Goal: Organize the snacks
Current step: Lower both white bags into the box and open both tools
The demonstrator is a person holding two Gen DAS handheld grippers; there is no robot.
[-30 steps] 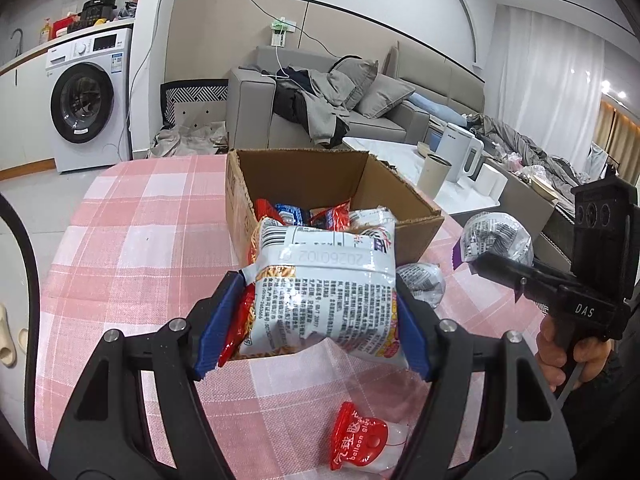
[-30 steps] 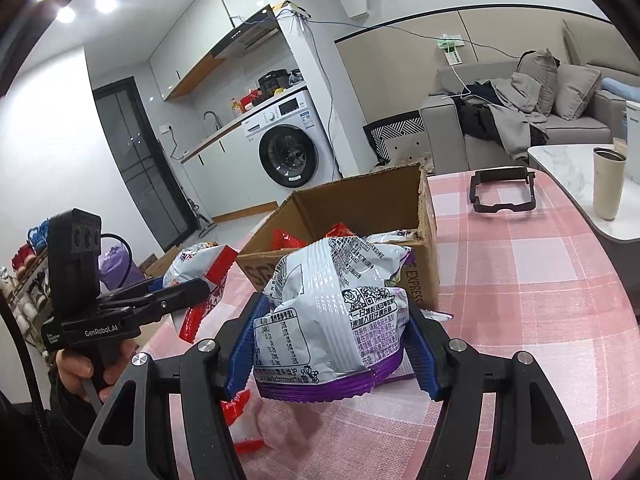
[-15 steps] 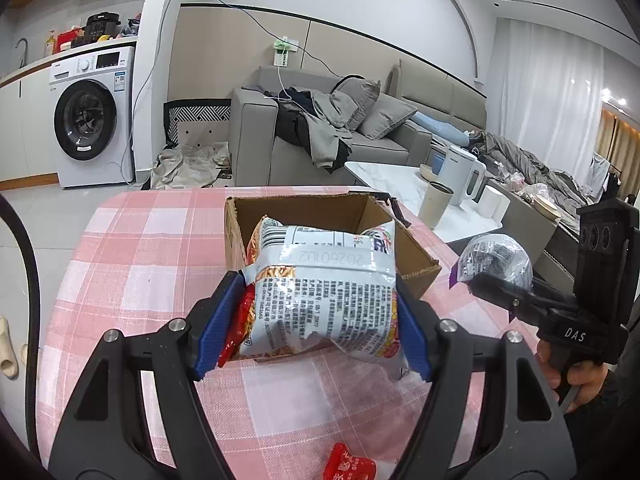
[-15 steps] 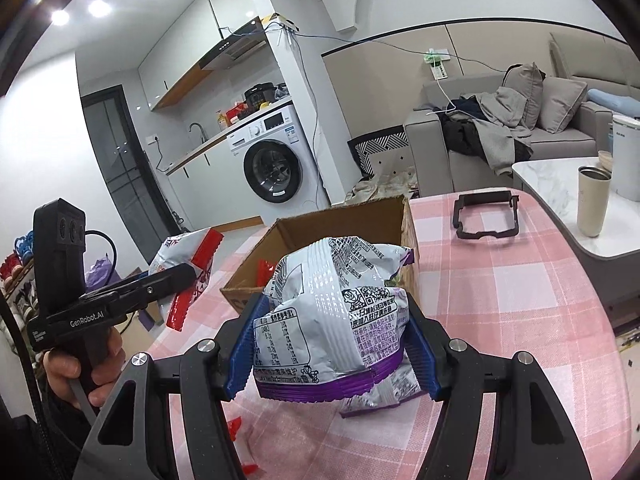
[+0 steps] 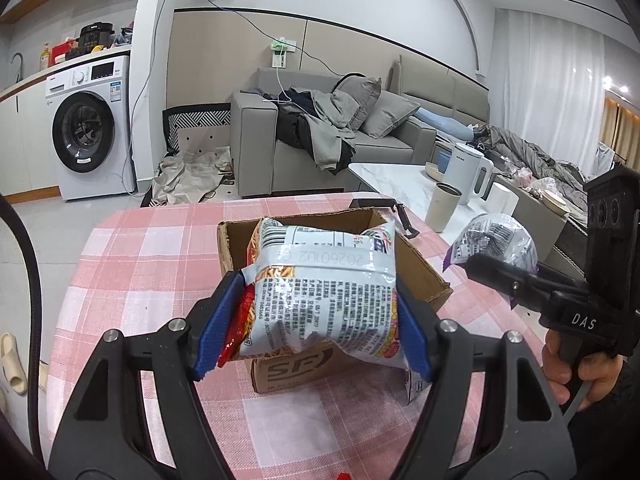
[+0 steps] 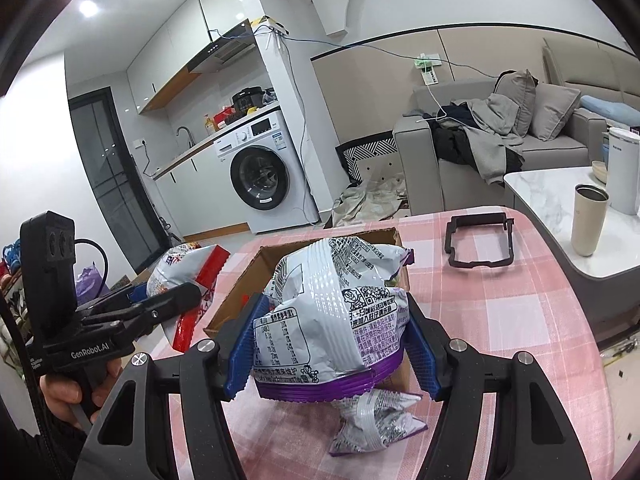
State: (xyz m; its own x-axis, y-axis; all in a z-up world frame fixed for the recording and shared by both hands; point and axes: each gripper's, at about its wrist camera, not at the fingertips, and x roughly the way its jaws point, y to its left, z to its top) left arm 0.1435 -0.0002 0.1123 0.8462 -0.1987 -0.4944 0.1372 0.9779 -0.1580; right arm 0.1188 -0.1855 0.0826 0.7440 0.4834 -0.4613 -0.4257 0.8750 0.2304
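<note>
My left gripper (image 5: 312, 332) is shut on a silver and red snack packet (image 5: 320, 292), held in the air in front of the open cardboard box (image 5: 420, 268). My right gripper (image 6: 332, 348) is shut on a puffy silver and purple snack bag (image 6: 332, 304), raised above the near side of the same box (image 6: 256, 264). The other hand's gripper shows in each view: the right one with its bag (image 5: 496, 244) at the right, the left one with its packet (image 6: 184, 264) at the left. Another small silver and purple bag (image 6: 372, 420) lies on the checked cloth below the right gripper.
The table wears a pink checked cloth (image 5: 152, 264). A black rectangular frame (image 6: 480, 244) lies on it beyond the box. A white low table (image 6: 560, 188) with a beige cup (image 6: 588, 220) and a white kettle (image 5: 468, 176) stands to the right. A sofa and a washing machine (image 5: 88, 128) are behind.
Both grippers have risen with their bags still gripped. The box now sits lower in both views and the red packet on the cloth has nearly slid out of the left view.
</note>
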